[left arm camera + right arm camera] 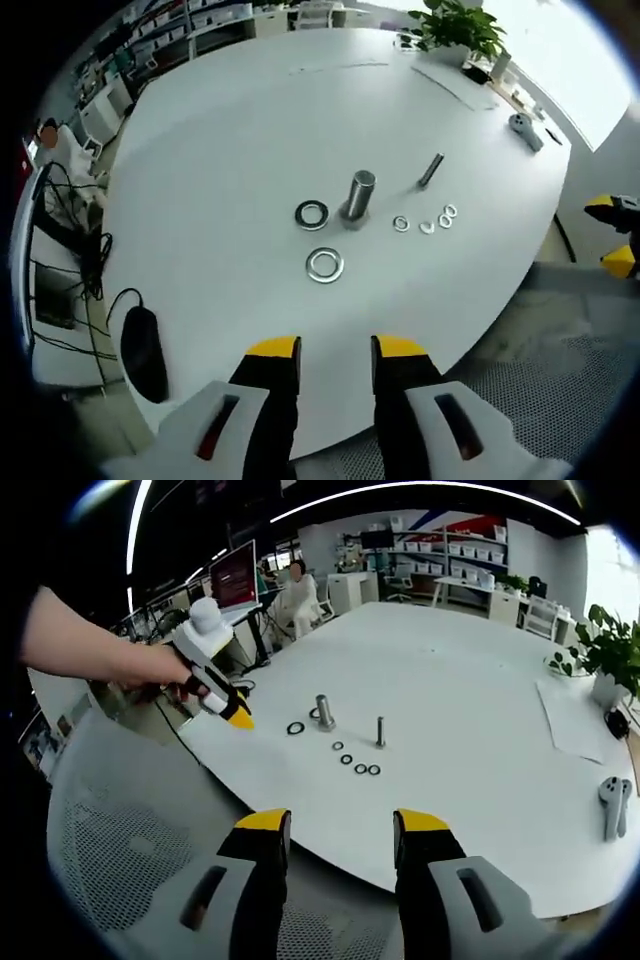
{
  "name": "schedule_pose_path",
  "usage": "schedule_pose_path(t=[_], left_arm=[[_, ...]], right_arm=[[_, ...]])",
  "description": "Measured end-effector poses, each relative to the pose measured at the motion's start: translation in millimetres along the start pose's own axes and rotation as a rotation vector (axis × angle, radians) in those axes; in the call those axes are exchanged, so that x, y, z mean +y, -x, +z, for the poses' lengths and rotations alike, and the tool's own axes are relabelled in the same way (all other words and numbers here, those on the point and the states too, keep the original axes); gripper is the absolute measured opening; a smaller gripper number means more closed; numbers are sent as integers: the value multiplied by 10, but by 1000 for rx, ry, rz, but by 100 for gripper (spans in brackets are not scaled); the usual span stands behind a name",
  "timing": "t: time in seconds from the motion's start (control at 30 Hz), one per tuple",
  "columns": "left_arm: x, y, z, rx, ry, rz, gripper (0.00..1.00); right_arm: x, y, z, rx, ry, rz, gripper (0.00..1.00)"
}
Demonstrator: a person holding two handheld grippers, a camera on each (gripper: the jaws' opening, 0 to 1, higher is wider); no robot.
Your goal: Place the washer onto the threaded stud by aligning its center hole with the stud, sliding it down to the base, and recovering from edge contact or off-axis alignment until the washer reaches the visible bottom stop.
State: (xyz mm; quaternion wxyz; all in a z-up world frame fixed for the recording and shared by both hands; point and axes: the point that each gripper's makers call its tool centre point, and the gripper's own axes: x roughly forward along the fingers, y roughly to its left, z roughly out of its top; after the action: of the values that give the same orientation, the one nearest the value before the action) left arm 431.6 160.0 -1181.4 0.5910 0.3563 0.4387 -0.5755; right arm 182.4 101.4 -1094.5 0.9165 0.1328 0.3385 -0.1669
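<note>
1. In the left gripper view, the left gripper [336,350] rises from the bottom centre with its yellow-tipped jaws spread and nothing between them, over the near edge of the white table [220,150].
2. The stud [358,197] stands upright just above mid-frame, thick and threaded.
3. One washer [312,214] lies flat just left of the stud's base, apart from it; a second washer [325,265] lies below it, nearer the gripper.
4. Right of the stud runs a row of small rings [427,221], and a thin bolt [431,170] stands above them.
5. A plant [455,25] sits at the table's far edge, upper right; a black mouse [143,350] with its cable is at lower left.
6. In the right gripper view, the right gripper [340,840] comes up from the bottom, jaws apart and empty, short of the table edge.
7. There the left gripper [240,718] shows at centre left, held by a hand [150,667], its tips at the table's edge left of the stud [325,712].
8. A person in white sits in the upper background beside a red screen; any writing on it is too small to read.
9. No brand or label is legible on either gripper.
</note>
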Motion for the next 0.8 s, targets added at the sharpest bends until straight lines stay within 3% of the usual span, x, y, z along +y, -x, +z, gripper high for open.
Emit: schedule_pose_path(t=[0.23, 0.37, 0.6, 0.7, 0.8], left_arm=[[18, -249, 24, 75, -4, -23, 29], [-35, -244, -3, 107, -40, -8, 29], [46, -454, 151, 131, -38, 6, 30], [90, -637, 235, 148, -65, 15, 30], [77, -689, 249, 167, -108, 25, 30]], right_arm=[[-9, -2, 10, 0, -3, -1, 44], [-1, -4, -1, 6, 0, 3, 44], [-11, 5, 9, -2, -12, 1, 43], [-8, -3, 8, 0, -11, 2, 43], [-10, 4, 2, 3, -7, 0, 43]])
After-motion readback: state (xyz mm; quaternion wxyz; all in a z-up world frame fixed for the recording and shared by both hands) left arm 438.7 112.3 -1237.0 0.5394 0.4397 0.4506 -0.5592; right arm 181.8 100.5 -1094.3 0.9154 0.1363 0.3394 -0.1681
